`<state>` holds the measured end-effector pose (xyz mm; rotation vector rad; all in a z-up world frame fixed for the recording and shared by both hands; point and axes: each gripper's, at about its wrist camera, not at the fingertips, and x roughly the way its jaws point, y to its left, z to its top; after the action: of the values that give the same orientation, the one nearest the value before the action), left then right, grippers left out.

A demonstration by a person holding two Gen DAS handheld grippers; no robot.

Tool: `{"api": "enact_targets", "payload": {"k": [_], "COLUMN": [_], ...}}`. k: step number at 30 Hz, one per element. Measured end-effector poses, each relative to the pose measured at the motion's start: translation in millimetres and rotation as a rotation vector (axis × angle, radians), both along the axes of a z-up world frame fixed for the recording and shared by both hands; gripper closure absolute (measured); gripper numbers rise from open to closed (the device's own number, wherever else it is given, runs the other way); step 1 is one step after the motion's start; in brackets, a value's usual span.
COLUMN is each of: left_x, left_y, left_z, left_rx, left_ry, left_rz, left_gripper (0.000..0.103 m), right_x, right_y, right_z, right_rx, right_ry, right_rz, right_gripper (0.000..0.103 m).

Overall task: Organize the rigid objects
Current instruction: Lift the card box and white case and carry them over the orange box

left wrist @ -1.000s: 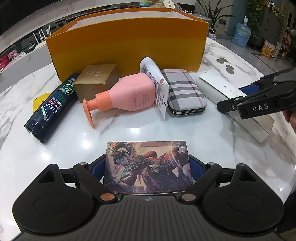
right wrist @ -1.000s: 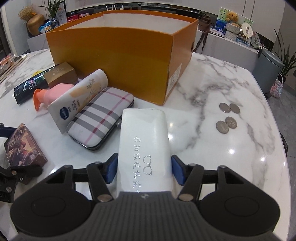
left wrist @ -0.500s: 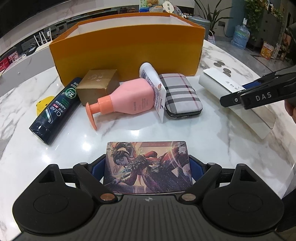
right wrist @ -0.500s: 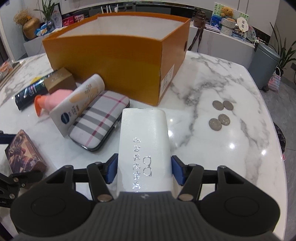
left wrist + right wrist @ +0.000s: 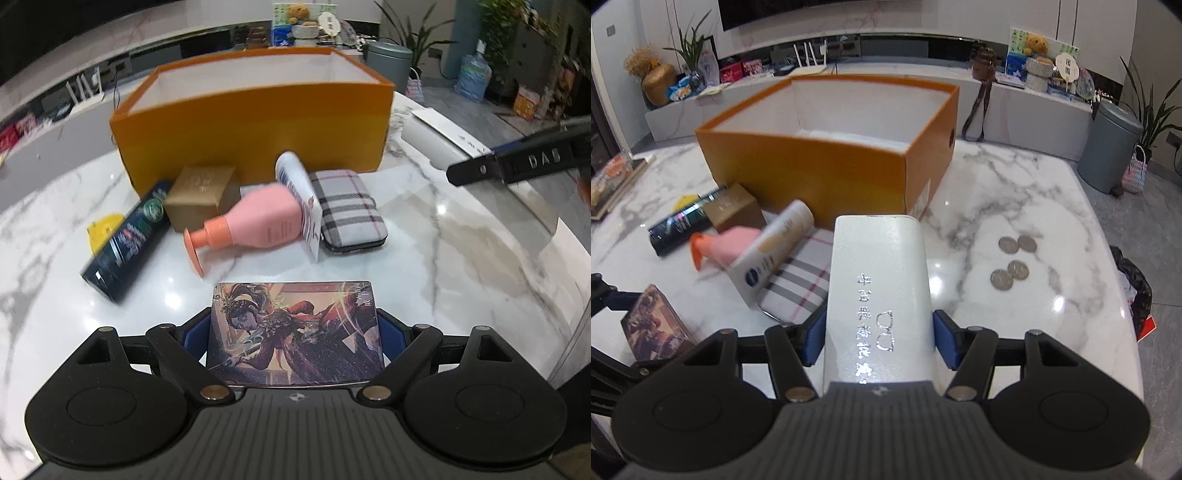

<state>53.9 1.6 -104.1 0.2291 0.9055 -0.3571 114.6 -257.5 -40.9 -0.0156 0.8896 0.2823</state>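
Note:
My left gripper is shut on a small box with printed character art, held above the marble table. My right gripper is shut on a white glasses case with silver lettering, also lifted off the table. An open orange box with a white inside stands behind. In front of it lie a dark shampoo bottle, a gold-brown carton, a pink pump bottle, a white tube and a plaid case. In the left wrist view the right gripper's fingers and the white case show at the right.
Several coins lie on the marble right of the orange box. A yellow item lies behind the shampoo bottle. Beyond the table's right edge stand a grey bin and a black bag. A low shelf with ornaments runs behind.
Both grippers have risen with their loads; the white case and the art box have come up off the table. The orange box's inside has come into view.

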Motion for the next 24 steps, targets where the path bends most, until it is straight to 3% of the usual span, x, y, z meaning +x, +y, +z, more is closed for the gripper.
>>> {"api": "enact_targets", "payload": {"k": [4, 7, 17, 20, 24], "left_x": [3.3, 10.8, 39.6, 52.7, 74.8], "left_y": [-1.5, -2.8, -30.1, -42.5, -56.3], "left_z": [33.0, 73.5, 238.6, 267.4, 281.3], "left_rx": [0.009, 0.019, 0.059, 0.075, 0.108], "left_ry": [-0.012, -0.041, -0.232, -0.277, -0.311], "left_rz": [-0.026, -0.050, -0.161, -0.176, -0.173], "left_gripper": [0.001, 0.001, 0.001, 0.001, 0.001], "right_x": [0.4, 2.4, 28.1, 40.5, 60.6], "right_y": [-7.5, -10.4, -7.9, -3.7, 4.6], "right_z": [22.7, 51.1, 197.0, 232.7, 264.7], "right_rx": [0.030, 0.029, 0.055, 0.056, 0.040], "right_ry": [0.006, -0.026, -0.220, -0.263, -0.293], "right_rz": [-0.010, 0.006, 0.068, 0.085, 0.102], "right_gripper": [0.043, 0.043, 0.043, 0.043, 0.043]}}
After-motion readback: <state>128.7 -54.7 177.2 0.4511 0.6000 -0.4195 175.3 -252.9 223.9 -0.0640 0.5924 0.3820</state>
